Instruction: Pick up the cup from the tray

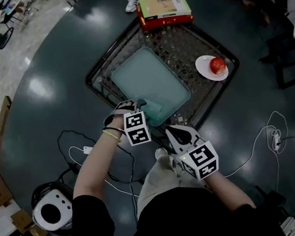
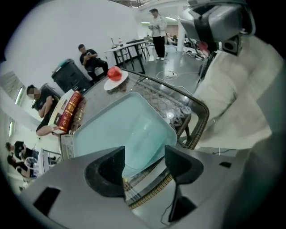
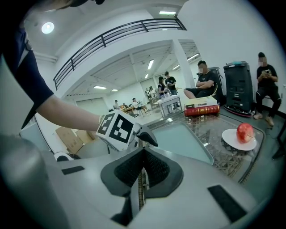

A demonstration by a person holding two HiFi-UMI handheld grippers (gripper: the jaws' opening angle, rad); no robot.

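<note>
A pale teal tray lies on the wire-mesh table. A clear, see-through cup sits at the tray's near corner. My left gripper is right at that corner. In the left gripper view its jaws stand open, and the cup shows just ahead between them, with the pads off it. My right gripper hangs off the table's near edge, shut and empty. It looks at the left gripper and the tray.
A white plate with a red apple sits at the table's right. A red box with a book on top stands at the far edge. Cables and a white round device lie on the dark floor. Seated people are beyond the table.
</note>
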